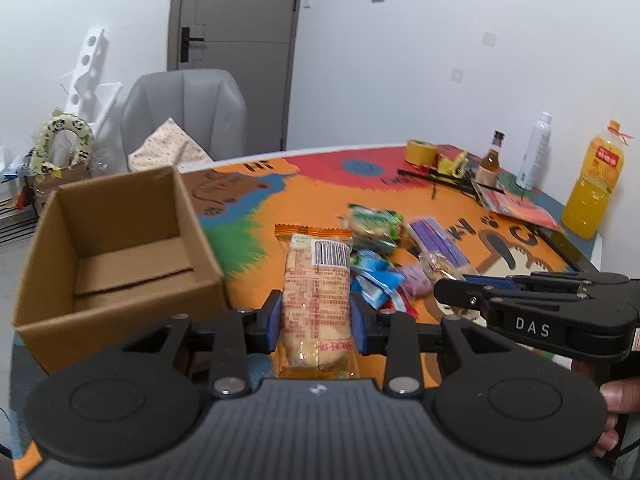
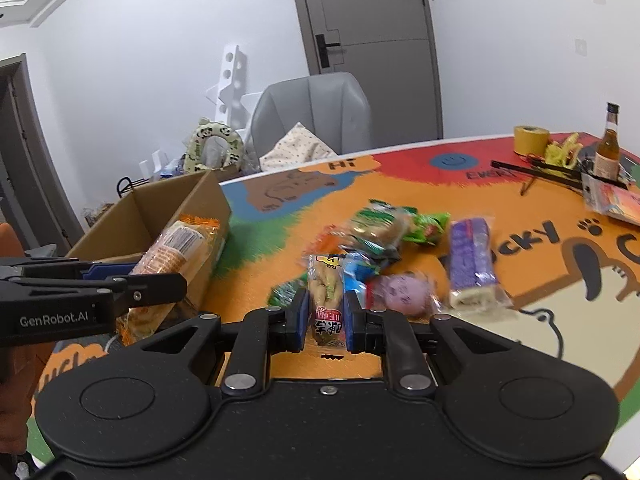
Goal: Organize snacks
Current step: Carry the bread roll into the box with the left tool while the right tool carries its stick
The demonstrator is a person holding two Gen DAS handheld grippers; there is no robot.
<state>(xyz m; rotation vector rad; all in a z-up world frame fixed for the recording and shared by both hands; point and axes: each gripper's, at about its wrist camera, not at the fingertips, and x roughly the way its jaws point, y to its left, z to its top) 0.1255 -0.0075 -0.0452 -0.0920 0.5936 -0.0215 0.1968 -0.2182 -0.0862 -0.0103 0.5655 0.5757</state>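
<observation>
Snacks in crinkled wrappers fill the middle of a cartoon-printed table mat [image 1: 280, 200], and two of them are in the grip of handheld tools. A long orange-ended bread packet [image 1: 316, 300], barcode up, sits lengthwise between the blue pads of the left gripper [image 1: 316, 320], whose jaws are clenched on its sides; the packet runs forward past the fingertips and back toward the camera. In the right wrist view the same packet [image 2: 176, 264] hangs beside the near wall of an open cardboard box [image 2: 160, 216], which stands at the table's left edge. The right gripper [image 2: 326, 312] clamps a small yellow-and-red snack pack [image 2: 326, 300], held upright between its pads just above the mat. The rest of the pile [image 2: 384, 248] lies immediately beyond it: a green packet [image 2: 400, 224], a blue one [image 2: 360, 268], a round purple one [image 2: 400, 292] and a long purple roll cake [image 2: 472, 264] to the right.

At the table's far end stand a roll of yellow tape [image 1: 420, 152], a small amber bottle [image 1: 492, 160], a white bottle [image 1: 536, 152] and a large bottle of orange drink [image 1: 596, 188]. Behind the table are a grey chair [image 1: 184, 112] with a dotted cushion [image 1: 168, 148], a grey door [image 1: 236, 16] and white walls.
</observation>
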